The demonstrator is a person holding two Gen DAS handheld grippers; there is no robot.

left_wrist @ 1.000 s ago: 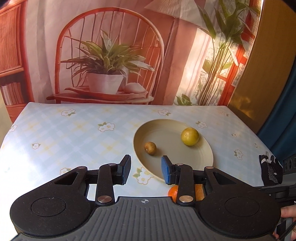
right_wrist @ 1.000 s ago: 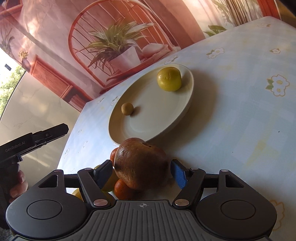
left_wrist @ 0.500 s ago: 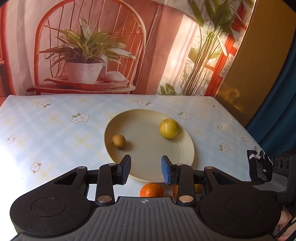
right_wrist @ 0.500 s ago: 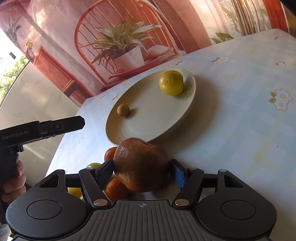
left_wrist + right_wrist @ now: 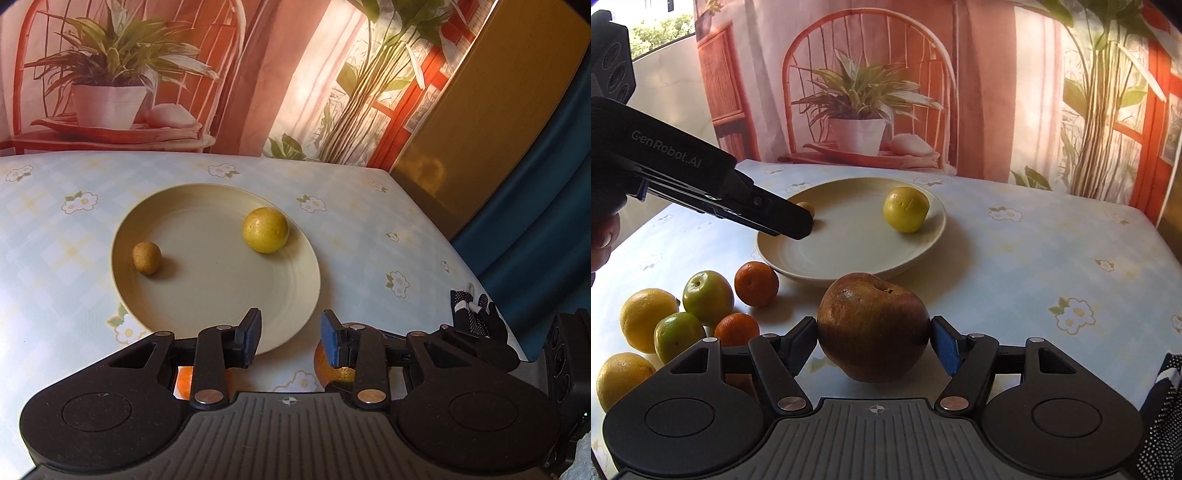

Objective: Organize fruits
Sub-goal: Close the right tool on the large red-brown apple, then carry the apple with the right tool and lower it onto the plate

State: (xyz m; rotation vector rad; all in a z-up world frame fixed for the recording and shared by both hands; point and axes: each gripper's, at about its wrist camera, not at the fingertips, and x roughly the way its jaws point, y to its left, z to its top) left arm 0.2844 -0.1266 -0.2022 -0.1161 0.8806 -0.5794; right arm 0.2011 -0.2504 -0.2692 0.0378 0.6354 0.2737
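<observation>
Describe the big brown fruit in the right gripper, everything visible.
The brown fruit is large, rounded and lumpy, with dull russet skin, a glossy patch on top and a small dark stem dimple turned up and to the right. It is whole and sits clamped between the right gripper pads, one on each flank. Seen from the right wrist, it is in front of the near rim of the plate. Whether its underside touches the table cannot be told.
</observation>
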